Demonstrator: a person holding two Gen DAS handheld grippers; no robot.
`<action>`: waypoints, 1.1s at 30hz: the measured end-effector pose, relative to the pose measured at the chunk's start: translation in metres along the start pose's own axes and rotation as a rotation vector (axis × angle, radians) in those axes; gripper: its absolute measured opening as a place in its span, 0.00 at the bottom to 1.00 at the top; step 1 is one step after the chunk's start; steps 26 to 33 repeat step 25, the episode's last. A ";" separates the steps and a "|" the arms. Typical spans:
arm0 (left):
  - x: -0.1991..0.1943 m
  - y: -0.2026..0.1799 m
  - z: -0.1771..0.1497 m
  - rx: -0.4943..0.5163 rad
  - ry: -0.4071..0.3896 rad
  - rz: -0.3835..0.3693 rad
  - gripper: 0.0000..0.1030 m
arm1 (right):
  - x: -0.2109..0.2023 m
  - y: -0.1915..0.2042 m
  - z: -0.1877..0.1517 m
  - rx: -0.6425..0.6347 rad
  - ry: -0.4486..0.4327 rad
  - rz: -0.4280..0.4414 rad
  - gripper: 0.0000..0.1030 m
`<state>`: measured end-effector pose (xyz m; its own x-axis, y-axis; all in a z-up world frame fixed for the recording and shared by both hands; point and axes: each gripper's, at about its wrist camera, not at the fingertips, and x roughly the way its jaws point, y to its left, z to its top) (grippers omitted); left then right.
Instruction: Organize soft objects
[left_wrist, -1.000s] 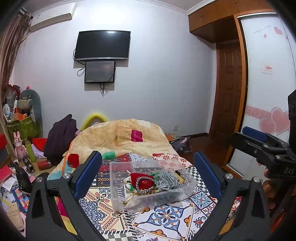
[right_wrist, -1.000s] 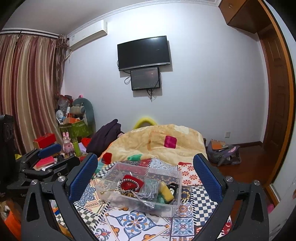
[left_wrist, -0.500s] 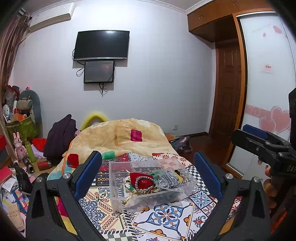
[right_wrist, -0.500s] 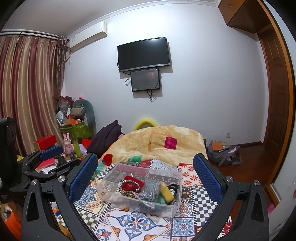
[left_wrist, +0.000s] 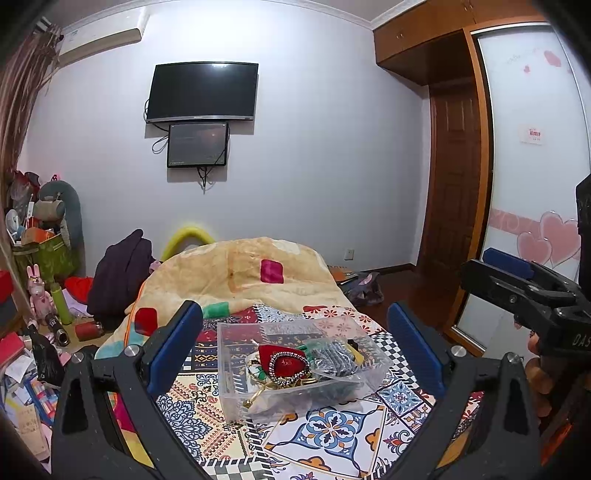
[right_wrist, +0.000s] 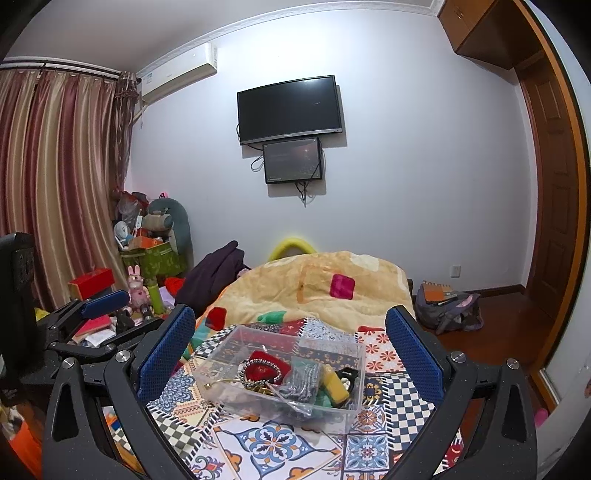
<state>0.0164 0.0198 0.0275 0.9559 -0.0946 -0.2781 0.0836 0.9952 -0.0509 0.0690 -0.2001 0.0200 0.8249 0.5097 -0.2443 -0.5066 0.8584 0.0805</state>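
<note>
A clear plastic box (left_wrist: 236, 373) sits on the patterned bedspread (left_wrist: 332, 435). It holds a red pouch with a beaded band (left_wrist: 282, 365), a bag of dark beads (left_wrist: 332, 360) and small bits. In the right wrist view the box (right_wrist: 347, 402) also shows a yellow item (right_wrist: 336, 384). My left gripper (left_wrist: 295, 347) is open and empty, hovering in front of the box. My right gripper (right_wrist: 290, 350) is open and empty, likewise in front of it. Each gripper also shows at the edge of the other view.
A beige blanket (left_wrist: 240, 273) is heaped behind the box, with a dark garment (left_wrist: 118, 273) at its left. Clutter, boxes and toys (right_wrist: 140, 280) crowd the floor at left. A backpack (right_wrist: 447, 306) lies on the floor at right, by the wardrobe (left_wrist: 532, 184).
Both grippers drifted slightly; the box sits a little differently in each view. Both stay open and empty.
</note>
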 end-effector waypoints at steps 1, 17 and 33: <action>-0.001 0.000 0.000 0.000 0.000 -0.003 0.99 | 0.000 0.000 0.000 0.000 0.000 -0.001 1.00; -0.002 -0.001 0.004 -0.008 0.007 -0.012 0.99 | 0.003 0.003 -0.001 -0.001 0.008 -0.007 1.00; -0.001 -0.002 0.004 -0.007 0.011 -0.018 0.99 | 0.006 0.000 -0.004 0.004 0.021 -0.005 1.00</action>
